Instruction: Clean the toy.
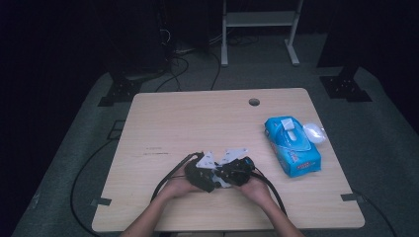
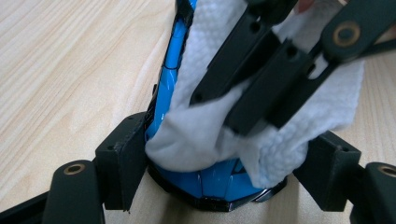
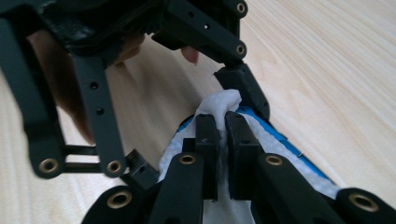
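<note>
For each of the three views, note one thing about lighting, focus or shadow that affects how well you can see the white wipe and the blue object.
High view: dim room, lit table, grippers small and soft. Left gripper view: white wipe and blue object evenly lit, slightly soft; shadow under the object. Right gripper view: the right gripper sharp on the wipe, the nearer black links blurred, the tabletop bright.
</note>
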### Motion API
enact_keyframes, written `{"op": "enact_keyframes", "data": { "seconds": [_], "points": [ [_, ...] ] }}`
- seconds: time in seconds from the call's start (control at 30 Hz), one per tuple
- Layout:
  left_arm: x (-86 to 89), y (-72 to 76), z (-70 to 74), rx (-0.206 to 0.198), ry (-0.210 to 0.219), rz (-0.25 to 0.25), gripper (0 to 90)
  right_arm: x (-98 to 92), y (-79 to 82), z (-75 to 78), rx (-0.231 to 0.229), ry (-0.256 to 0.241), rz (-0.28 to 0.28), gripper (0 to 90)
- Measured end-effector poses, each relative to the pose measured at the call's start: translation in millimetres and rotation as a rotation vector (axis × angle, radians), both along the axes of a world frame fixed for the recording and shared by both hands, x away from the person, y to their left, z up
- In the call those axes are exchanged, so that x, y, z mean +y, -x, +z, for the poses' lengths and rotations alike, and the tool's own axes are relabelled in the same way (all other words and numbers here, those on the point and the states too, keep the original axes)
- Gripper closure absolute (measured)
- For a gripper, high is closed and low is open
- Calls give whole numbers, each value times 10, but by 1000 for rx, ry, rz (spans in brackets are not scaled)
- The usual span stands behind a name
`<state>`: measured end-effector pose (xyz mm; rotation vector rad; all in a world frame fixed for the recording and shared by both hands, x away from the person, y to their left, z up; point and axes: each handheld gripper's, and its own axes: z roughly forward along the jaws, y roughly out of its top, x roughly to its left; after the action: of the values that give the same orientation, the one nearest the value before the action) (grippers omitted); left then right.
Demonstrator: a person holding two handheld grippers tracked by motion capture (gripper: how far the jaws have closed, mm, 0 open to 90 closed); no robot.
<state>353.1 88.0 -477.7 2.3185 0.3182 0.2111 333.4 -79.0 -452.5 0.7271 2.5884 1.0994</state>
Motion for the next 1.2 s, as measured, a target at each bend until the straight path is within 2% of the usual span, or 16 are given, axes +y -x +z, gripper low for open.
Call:
{"op": "enact_keyframes", "data": {
  "seconds": [0.1, 0.13, 0.2, 0.3, 0.37, 0.4, 0.47, 0.57, 0.7, 0.83, 0.9, 1.03, 1.2],
  "points": [
    [3, -2, 1, 0, -2, -4, 253, -53, -46, 24, -2, 4, -33, 844],
    [4, -2, 0, 0, -1, -3, 253, -122, -82, 43, -14, 9, -63, 844],
    [2, -3, 0, -4, -1, -4, 253, -221, -141, 56, -9, -3, -78, 844],
    [3, -3, -1, 0, 0, -3, 253, -267, -174, 76, -14, 9, -107, 845],
    [2, -2, -1, 0, 0, -2, 253, -215, -163, 78, -18, 22, -102, 845],
    [2, 0, -1, 0, 0, -1, 253, -142, -149, 66, -6, 22, -78, 845],
    [3, 3, -4, 2, 5, 2, 253, -30, -131, 49, -12, 43, -50, 845],
    [6, 4, -7, 0, 9, 4, 253, 10, -156, 55, -13, 66, -41, 844],
    [9, 3, -9, -2, 10, 3, 253, -211, -244, 90, -7, 57, -116, 844],
    [11, 0, -11, -5, 12, 0, 253, -437, -290, 104, -3, 79, -160, 845],
    [11, 0, -11, -6, 12, -1, 253, -500, -284, 97, 10, 57, -166, 846],
    [13, 2, -13, -5, 16, 0, 253, -503, -271, 109, -1, 74, -152, 846],
    [20, -5, -12, -6, 11, -9, 253, -678, -249, 97, 7, 88, -176, 847]
  ]
}}
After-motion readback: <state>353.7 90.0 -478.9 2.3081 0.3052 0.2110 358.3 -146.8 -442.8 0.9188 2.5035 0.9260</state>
